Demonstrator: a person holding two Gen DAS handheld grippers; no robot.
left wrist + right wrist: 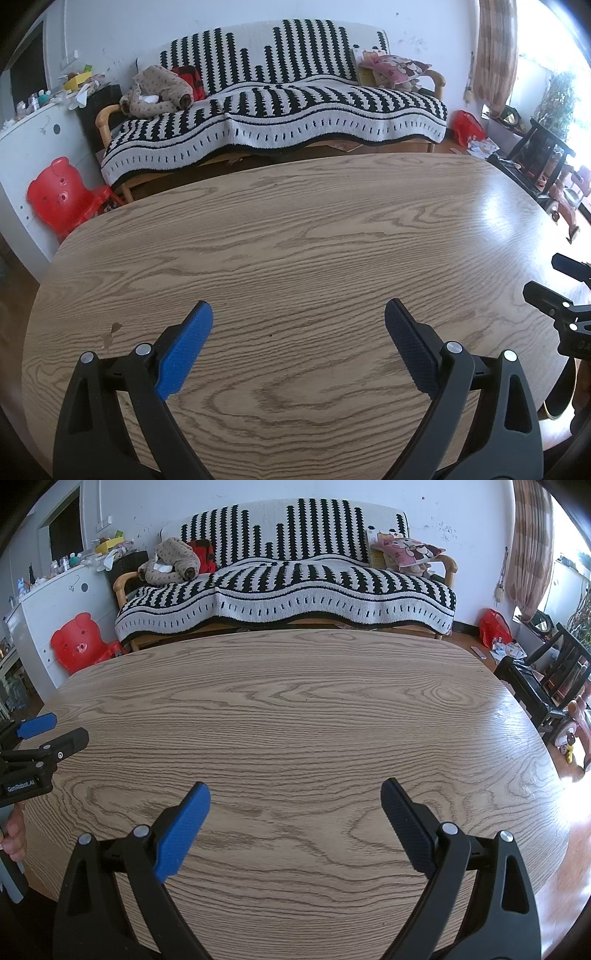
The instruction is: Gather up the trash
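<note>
left gripper [298, 314]: fingers spread wide, held nothing, hovered over wood-grain tabletop [295, 229] | right gripper [295, 794]: fingers equally wide, empty | trash: none on tabletop; scattered paper, possibly litter, lay on floor by red bag [468, 126] | striped sofa [273, 107] stood beyond

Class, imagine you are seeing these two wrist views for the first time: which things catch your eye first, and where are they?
The black-and-white striped sofa cover fills the far wall behind the wooden table. A red bear-faced child's chair stands on the floor at the left. Up close, the left gripper and right gripper hover open over the table, blue-padded fingers spread.
</note>
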